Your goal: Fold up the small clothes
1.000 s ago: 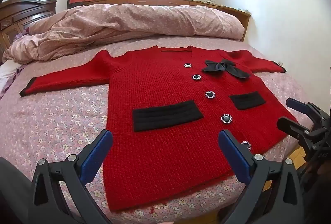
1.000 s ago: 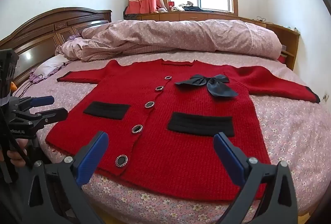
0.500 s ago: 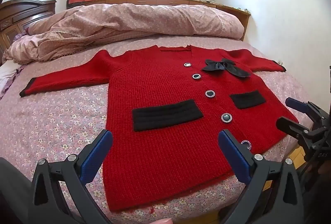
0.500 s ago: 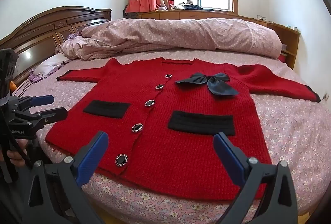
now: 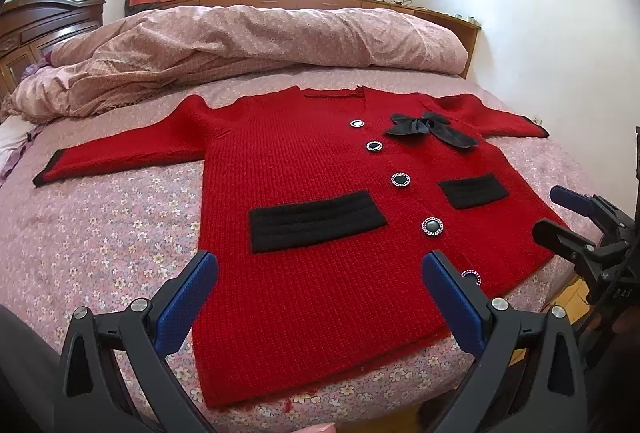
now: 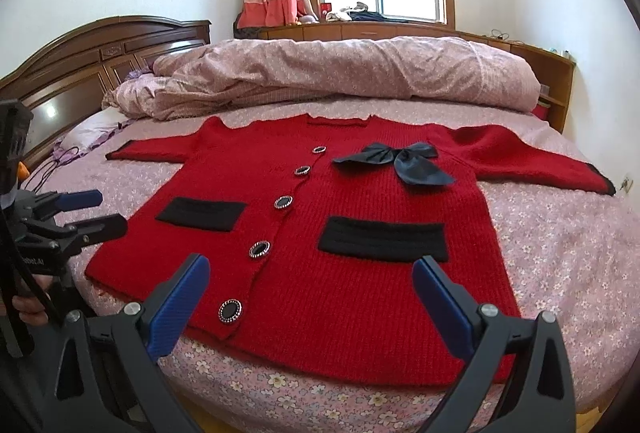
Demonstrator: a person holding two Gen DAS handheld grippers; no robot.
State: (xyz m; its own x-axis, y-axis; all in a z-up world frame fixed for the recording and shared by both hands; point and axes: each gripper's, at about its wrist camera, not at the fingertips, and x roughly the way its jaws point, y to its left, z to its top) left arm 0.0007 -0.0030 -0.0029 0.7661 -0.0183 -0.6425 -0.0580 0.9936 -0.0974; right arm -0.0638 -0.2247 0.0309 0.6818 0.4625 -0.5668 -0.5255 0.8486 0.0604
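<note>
Two hand-held grippers, left (image 5: 320, 289) and right (image 6: 312, 287), hung wide open, empty, above the hem of a red cardigan (image 6: 320, 233), spread flat on the bed (image 6: 560, 233), apparently for folding.

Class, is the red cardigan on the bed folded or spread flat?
Spread flat: the red cardigan lies front up, both sleeves stretched outward, no folds made.

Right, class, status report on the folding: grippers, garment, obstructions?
Left gripper open, right gripper open, both empty. Red cardigan flat on bed, unfolded, sleeves out. Nothing in the way.
</note>
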